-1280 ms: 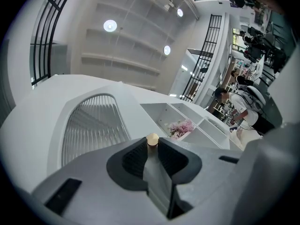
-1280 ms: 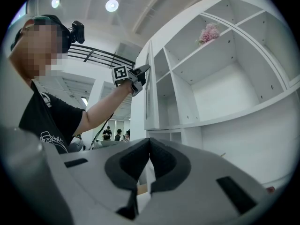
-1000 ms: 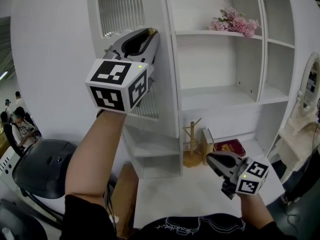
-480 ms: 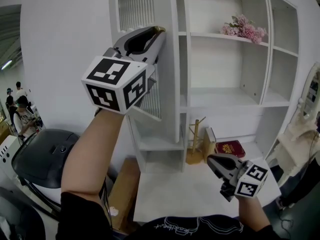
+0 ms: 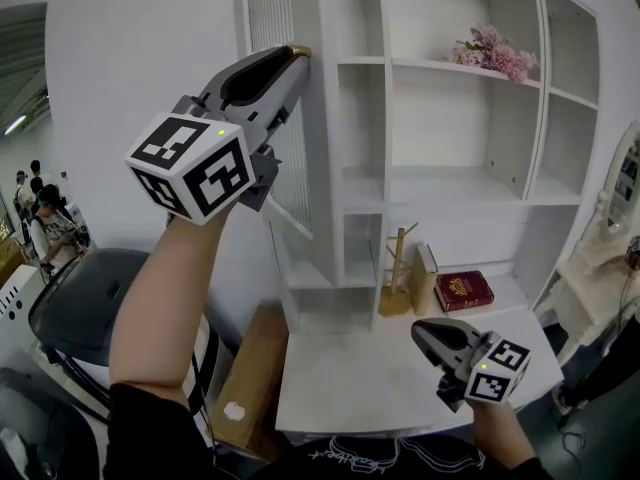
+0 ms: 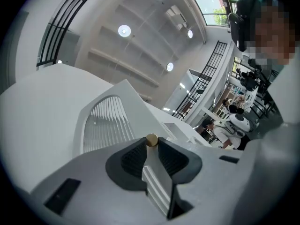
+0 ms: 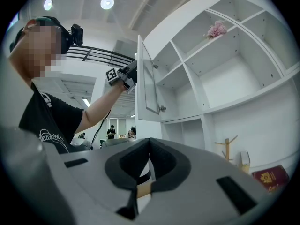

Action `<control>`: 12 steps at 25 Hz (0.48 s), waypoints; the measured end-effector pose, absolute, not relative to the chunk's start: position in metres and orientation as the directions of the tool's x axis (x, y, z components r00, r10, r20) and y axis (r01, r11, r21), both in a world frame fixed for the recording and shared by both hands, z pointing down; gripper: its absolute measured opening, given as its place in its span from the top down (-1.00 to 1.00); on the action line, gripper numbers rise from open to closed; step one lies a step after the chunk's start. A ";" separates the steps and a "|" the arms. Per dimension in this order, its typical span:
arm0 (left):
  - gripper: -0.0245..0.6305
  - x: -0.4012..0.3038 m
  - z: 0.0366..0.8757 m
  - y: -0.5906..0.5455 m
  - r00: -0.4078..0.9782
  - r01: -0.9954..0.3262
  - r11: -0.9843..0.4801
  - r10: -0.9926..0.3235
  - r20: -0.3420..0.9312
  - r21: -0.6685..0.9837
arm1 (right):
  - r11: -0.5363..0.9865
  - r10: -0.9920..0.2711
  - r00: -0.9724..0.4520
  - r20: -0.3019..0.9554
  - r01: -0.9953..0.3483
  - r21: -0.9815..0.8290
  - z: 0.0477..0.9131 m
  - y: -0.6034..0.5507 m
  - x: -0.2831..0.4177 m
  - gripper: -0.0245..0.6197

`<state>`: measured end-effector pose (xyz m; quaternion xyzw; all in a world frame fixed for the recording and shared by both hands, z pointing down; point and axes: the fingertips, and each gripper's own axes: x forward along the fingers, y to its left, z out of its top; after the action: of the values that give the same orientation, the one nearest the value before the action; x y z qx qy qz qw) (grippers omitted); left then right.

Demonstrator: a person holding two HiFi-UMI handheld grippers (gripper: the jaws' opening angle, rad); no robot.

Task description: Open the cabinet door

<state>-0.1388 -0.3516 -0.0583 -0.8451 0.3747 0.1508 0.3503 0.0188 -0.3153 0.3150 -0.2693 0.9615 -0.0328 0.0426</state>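
Left gripper [image 5: 290, 56] [image 6: 151, 142]: raised at arm's length to the upper left section of the white cabinet [image 5: 440, 168]. Its fingers [image 6: 131, 159] are clamped on the free edge of the cabinet door [image 5: 310, 168] [image 7: 146, 83], with the gold knob [image 5: 298, 50] [image 6: 151, 139] sitting right at my fingertips. The door stands swung out from the cabinet front, nearly edge-on in the head view, its ribbed pane facing left.

Right gripper [image 5: 418, 330] [image 7: 149, 142]: held low over the white surface [image 5: 380, 398], well apart from the door. Its fingers are closed together with nothing between them.

Also noted: pink flowers [image 5: 490, 48] on an upper shelf; a wooden stand [image 5: 397, 273] and a red book [image 5: 463, 290] at the back of the surface.
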 end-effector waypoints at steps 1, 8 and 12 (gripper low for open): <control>0.69 -0.143 -0.059 -0.349 0.680 -0.733 -0.490 -0.517 -0.520 -0.472 | 0.851 -0.523 -0.851 -0.059 -0.516 -0.093 0.319 -0.312 0.018 0.90; 0.69 -0.180 -0.058 -0.329 0.679 -0.727 -0.547 -0.483 -0.553 -0.415 | 0.844 -0.532 -0.846 -0.039 -0.527 -0.100 0.324 -0.290 0.014 0.90; 0.69 -0.212 -0.058 -0.316 0.655 -0.739 -0.570 -0.483 -0.581 -0.360 | 0.850 -0.522 -0.853 -0.031 -0.516 -0.104 0.326 -0.276 0.001 0.90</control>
<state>-0.2117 -0.3161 -0.0583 -0.8596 0.3553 0.2146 0.2980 0.0005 -0.2762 0.3256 -0.2700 0.9613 -0.0458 0.0290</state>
